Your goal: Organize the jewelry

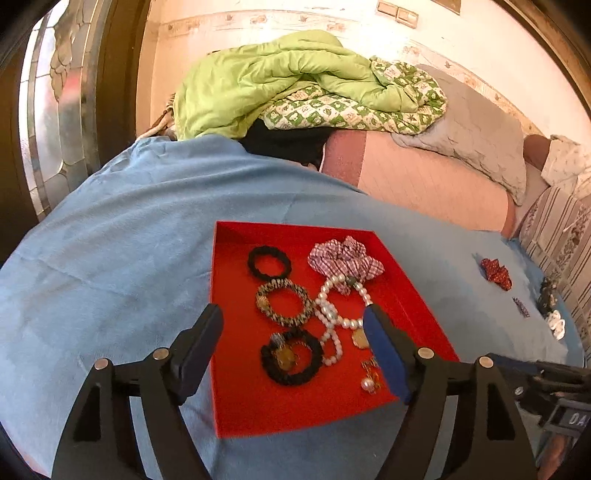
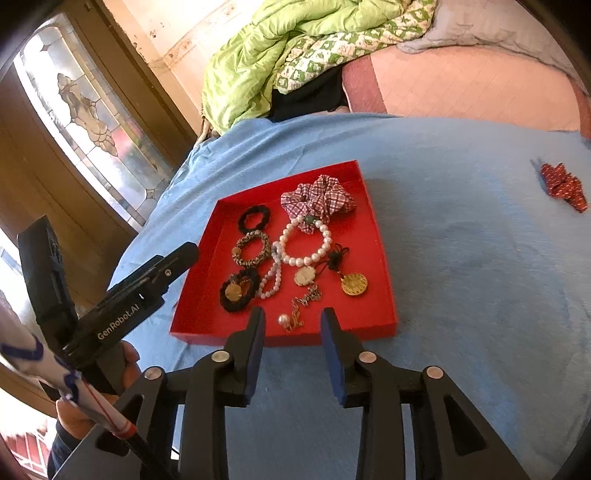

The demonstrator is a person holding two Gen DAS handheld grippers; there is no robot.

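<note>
1. A blue cloth [image 2: 461, 258] covers the tabletop, soft and lightly creased, filling most of both views.
2. A shallow red tray [image 1: 236, 387] sits on the cloth near the centre; in the right wrist view it lies just beyond the right tool's tips.
3. Inside the tray: a black hair tie [image 1: 269, 262] at 11 o'clock, a striped hair tie [image 1: 284, 302] just below it, and a black tie with a gold charm [image 1: 291, 356] at 7 o'clock.
4. A checked scrunchie [image 2: 317, 199] lies at 12 o'clock in the tray, touching a pearl bracelet [image 2: 306, 242] at the centre. A gold round pendant [image 2: 354, 284] on a dark cord rests at 4 o'clock.
5. A red dotted scrunchie [image 2: 563, 186] lies on the cloth outside the tray, well apart at 2 o'clock.
6. The left tool [image 1: 293, 325] hovers over the tray, jaws wide apart with nothing gripped.
7. The right tool [image 2: 291, 328] hangs at the tray's near edge, jaws partly parted and empty.
8. Behind the tabletop stands a bed with a pink sheet [image 1: 424, 184], a crumpled green quilt [image 1: 280, 77] and a grey blanket [image 1: 476, 129].
9. At 9 o'clock is a dark wooden door with patterned glass [image 2: 92, 122]; a pale wall [image 1: 332, 22] runs behind the bed.
</note>
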